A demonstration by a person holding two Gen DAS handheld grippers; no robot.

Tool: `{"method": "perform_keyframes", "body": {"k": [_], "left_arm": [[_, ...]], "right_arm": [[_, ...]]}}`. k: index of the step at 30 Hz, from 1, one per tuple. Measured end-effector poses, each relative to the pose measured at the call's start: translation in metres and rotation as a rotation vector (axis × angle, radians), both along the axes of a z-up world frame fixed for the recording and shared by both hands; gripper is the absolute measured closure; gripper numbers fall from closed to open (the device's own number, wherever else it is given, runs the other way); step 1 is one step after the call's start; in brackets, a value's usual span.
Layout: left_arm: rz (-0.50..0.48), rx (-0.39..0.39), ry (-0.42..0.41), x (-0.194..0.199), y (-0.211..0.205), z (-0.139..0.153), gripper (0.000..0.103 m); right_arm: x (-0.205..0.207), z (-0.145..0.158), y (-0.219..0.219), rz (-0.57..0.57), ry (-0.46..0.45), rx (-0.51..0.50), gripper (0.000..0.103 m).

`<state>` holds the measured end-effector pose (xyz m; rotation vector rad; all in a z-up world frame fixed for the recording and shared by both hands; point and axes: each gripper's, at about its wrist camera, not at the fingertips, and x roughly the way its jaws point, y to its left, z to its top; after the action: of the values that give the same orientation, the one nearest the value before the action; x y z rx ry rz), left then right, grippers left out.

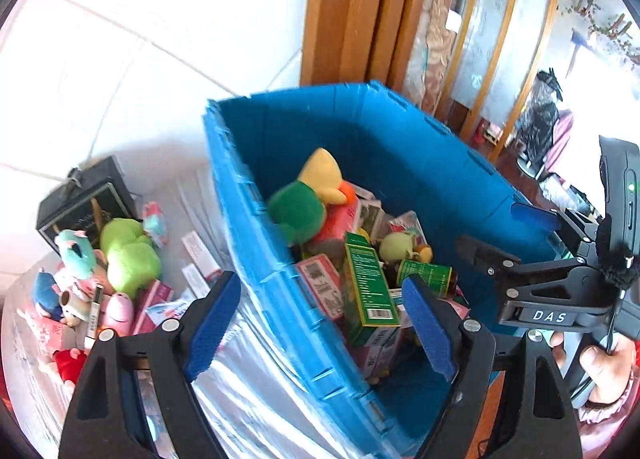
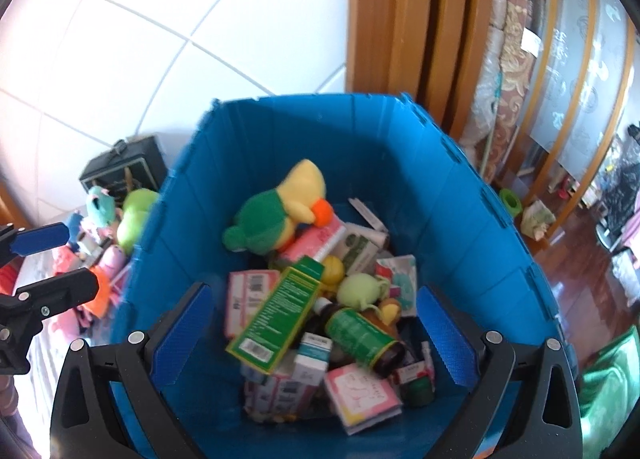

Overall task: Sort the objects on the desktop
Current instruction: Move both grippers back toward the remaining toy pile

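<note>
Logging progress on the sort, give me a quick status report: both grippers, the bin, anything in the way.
Left gripper open, empty, straddling blue bin wall. Right gripper open, empty, above green box. Toy pile waits outside.

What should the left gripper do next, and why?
Probably swing left and down toward the toys still on the table. The left gripper is open and empty, straddling the bin wall, and the right gripper, also open and empty, hangs over the bin's pile.
</note>
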<state>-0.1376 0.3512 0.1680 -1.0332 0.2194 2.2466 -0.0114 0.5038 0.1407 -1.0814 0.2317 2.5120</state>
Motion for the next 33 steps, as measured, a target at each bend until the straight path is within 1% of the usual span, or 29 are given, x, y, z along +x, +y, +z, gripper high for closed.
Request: {"method": "perform_keyframes", "body": {"k": [2,5,7,10,12,14,18,20,22,26,29,33], "left_arm": [[0.038,0.016,0.038,0.003,-0.026,0.004,0.020],[0.109,0.051,0.068,0.003,-0.073,0.005,0.020],[0.161,0.075,0.082,0.000,-0.109,0.003,0.020],[0.236,0.093,0.134,-0.002,-0.166,-0.004,0.020],[0.298,0.089,0.176,-0.003,-0.205,-0.012,0.020],[0.362,0.076,0.202,-0.003,-0.244,-0.019,0.020],[0.477,0.062,0.197,-0.005,-0.315,-0.038,0.020],[0.533,0.064,0.191,-0.004,-0.347,-0.049,0.020],[0.587,0.045,0.188,-0.002,-0.370,-0.061,0.020],[0.646,-0.010,0.180,0.000,-0.399,-0.090,0.020],[0.678,-0.019,0.134,-0.005,-0.411,-0.117,0.020],[0.706,-0.003,0.044,-0.017,-0.416,-0.160,0.020]], "right_arm": [[-0.002,0.008,-0.018,0.029,0.029,0.004,0.000],[-0.008,0.017,-0.048,0.078,0.081,-0.007,0.000],[-0.012,0.021,-0.069,0.118,0.117,-0.022,0.000],[-0.019,0.025,-0.103,0.186,0.178,-0.032,0.000],[-0.024,0.023,-0.123,0.219,0.220,-0.047,0.000],[-0.032,0.021,-0.143,0.248,0.251,-0.058,0.000],[-0.052,0.011,-0.182,0.317,0.277,-0.091,0.000],[-0.065,0.004,-0.202,0.352,0.274,-0.101,0.000],[-0.077,-0.005,-0.222,0.384,0.265,-0.114,0.000],[-0.100,-0.029,-0.258,0.433,0.226,-0.140,0.000],[-0.118,-0.050,-0.277,0.457,0.177,-0.163,0.000],[-0.136,-0.079,-0.287,0.457,0.118,-0.177,0.000]]}}
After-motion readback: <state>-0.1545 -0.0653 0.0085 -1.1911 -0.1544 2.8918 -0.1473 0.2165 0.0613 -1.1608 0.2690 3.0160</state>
